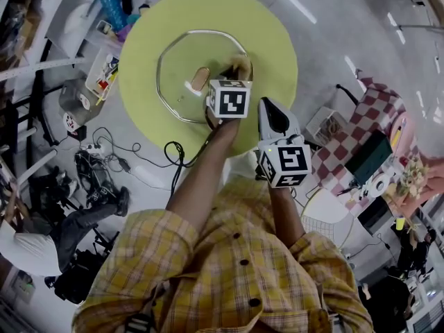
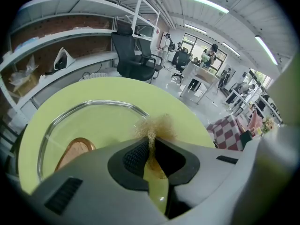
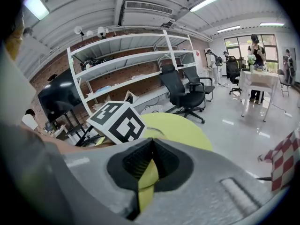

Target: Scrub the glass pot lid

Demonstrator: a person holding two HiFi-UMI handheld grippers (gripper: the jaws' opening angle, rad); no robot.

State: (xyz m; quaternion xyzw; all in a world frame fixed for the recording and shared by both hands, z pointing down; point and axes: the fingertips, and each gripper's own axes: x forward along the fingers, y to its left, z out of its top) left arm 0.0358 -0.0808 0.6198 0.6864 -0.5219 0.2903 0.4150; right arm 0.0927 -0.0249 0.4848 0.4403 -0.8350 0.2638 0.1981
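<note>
While outstretched, left gripper point(image 2: 151, 144) on scourer point(image 2: 157, 125).

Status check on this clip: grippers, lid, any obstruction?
Left gripper shut on tan scrubber at glass lid rim. Right gripper shut, empty, short of lid. Lid flat on green table, knob up. Nothing in the way.

Table point(image 1: 277, 47) lime-yellow; glass pot lid point(image 1: 182, 61) clear, rim steel-grey; knob point(image 1: 200, 79) copper-brown; scrubber point(image 2: 157, 124) tan; shirt point(image 1: 229, 276) yellow plaid; cloth point(image 1: 378, 109) red-white check; chair point(image 2: 133, 55) black.
</note>
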